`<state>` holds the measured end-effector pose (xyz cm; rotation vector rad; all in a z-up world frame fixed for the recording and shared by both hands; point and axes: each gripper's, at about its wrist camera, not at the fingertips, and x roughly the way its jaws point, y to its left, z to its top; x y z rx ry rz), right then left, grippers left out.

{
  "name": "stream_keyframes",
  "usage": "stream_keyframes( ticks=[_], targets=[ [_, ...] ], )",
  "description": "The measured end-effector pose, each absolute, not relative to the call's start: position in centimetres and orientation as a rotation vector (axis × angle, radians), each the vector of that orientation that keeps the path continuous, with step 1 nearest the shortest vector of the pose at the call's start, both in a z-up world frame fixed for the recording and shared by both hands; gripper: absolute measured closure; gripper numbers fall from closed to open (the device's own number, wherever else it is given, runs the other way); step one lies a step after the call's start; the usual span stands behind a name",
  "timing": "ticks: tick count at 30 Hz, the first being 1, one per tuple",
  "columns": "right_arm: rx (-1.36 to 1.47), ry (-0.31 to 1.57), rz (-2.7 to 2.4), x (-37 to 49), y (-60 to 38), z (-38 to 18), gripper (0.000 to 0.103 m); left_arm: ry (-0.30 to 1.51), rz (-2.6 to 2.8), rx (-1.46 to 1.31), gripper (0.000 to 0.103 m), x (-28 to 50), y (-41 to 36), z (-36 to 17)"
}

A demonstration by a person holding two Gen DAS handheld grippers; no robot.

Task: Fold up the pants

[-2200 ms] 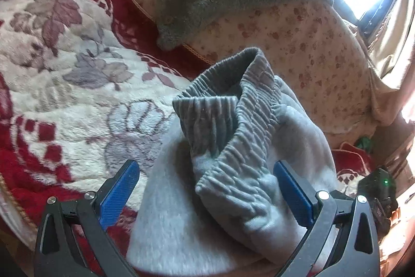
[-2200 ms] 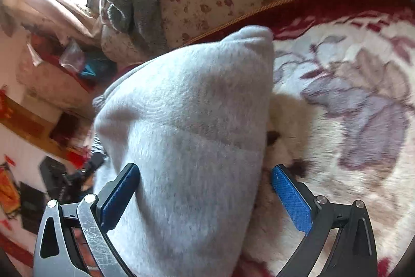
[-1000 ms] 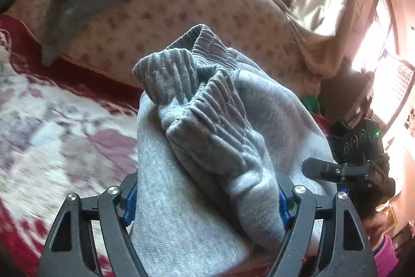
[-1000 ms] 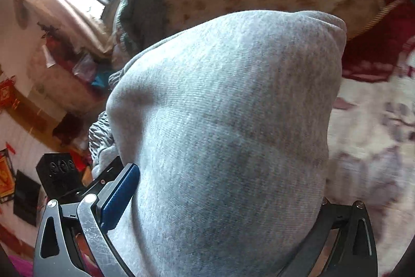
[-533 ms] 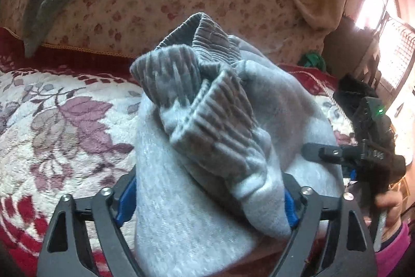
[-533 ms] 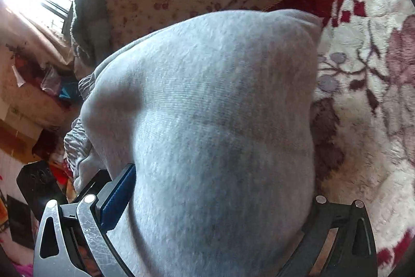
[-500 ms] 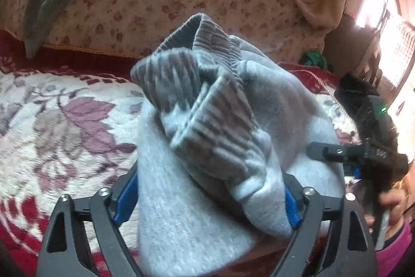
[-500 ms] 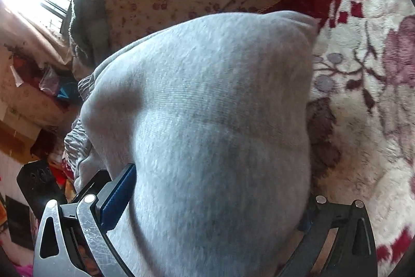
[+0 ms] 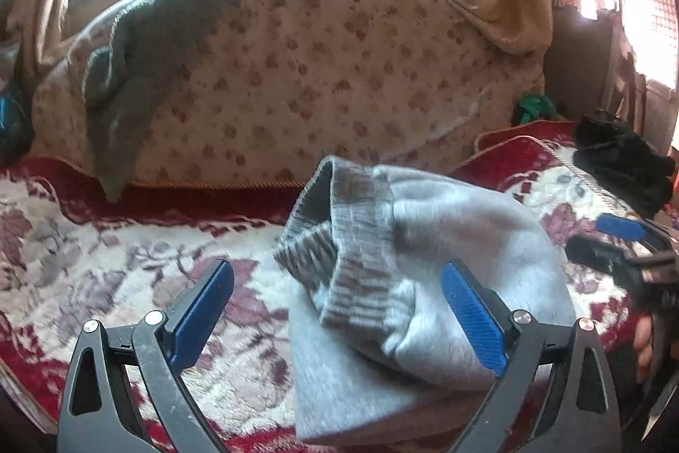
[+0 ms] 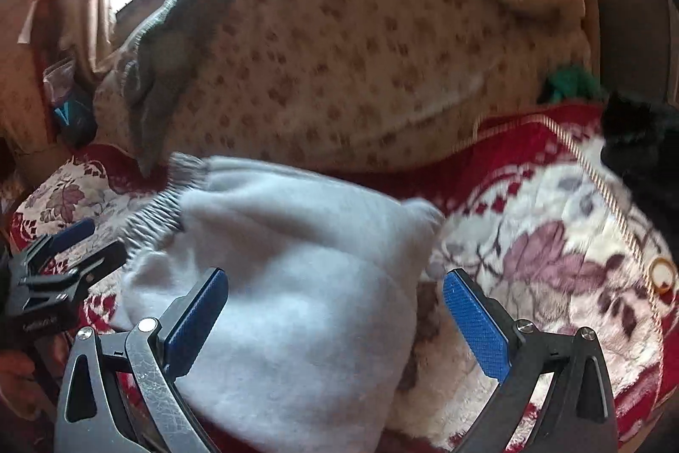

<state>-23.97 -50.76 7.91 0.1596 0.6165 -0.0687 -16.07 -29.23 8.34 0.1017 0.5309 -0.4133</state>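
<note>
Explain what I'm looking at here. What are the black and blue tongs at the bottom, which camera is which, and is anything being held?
No robot arm: a person carries a two-finger gripper in each hand, with a fisheye camera looking along its fingers. One picture is from the left gripper, the other from the right gripper; each also catches its partner at the frame edge. Both stand open, blue pads apart, clamping nothing. The grey pants, folded into a bundle with the ribbed waistband on top, lie on a red and white floral blanket. Behind is a spotted cushion with a dark grey towel draped over it.
</note>
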Motion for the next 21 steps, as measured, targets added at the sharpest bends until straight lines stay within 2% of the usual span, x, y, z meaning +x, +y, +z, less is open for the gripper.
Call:
stream_keyframes(
  ticks=[13, 21],
  targets=[
    [0.142, 0.576, -0.068, -24.0, -46.2, 8.1, 0.0, 0.466, -0.358, 0.165, 0.005, -16.4, -32.0, 9.9],
    [0.191, 0.559, -0.09, -24.2, -47.1, 8.2, 0.0, 0.475, -0.345, 0.146, 0.005, -16.4, -31.9, 9.8]
  ],
)
